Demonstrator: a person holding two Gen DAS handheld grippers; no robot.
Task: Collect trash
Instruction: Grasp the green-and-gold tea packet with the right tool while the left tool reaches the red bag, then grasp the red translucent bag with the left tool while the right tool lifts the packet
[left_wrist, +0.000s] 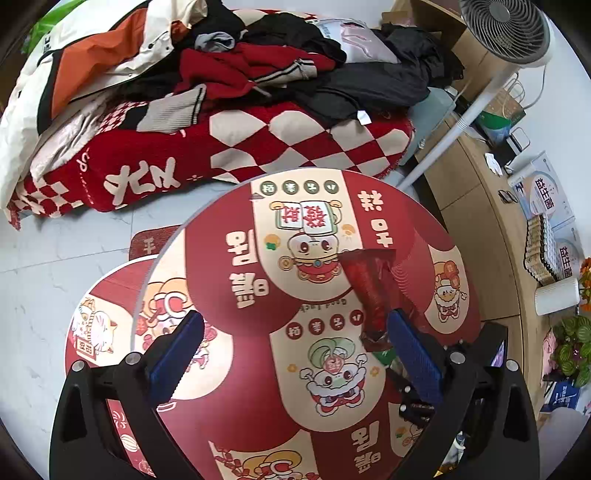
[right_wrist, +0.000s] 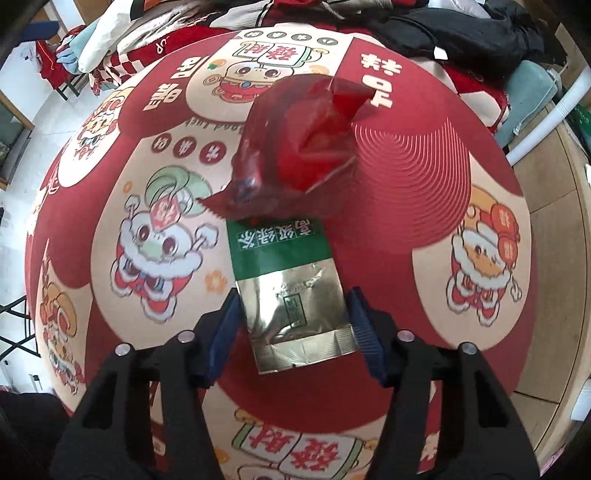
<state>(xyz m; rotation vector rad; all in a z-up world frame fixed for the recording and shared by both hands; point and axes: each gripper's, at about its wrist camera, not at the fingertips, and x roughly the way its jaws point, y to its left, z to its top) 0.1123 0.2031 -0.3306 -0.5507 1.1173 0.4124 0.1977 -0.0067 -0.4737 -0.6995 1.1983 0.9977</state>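
Note:
A green and gold foil packet (right_wrist: 280, 254) lies flat on the round table (right_wrist: 406, 206) with its red festive print. My right gripper (right_wrist: 294, 295) points down over it, a blue pad beside each long edge of the packet. The foil looks flat, not squeezed. A crumpled red wrapper (right_wrist: 295, 147) lies just beyond the packet and overlaps its far end. In the left wrist view the red wrapper (left_wrist: 369, 291) lies by the right finger of my left gripper (left_wrist: 295, 321). That gripper is wide open above the tabletop, with only the wrapper's near end inside its span.
A lower round stool (left_wrist: 103, 295) with the same print stands left of the table. Behind is a bed with a checked red blanket (left_wrist: 295, 140) and piled clothes (left_wrist: 258, 74). A standing fan (left_wrist: 506, 33) and a wooden sideboard (left_wrist: 480, 221) with boxes, a white cup (left_wrist: 556, 295) and plants are on the right.

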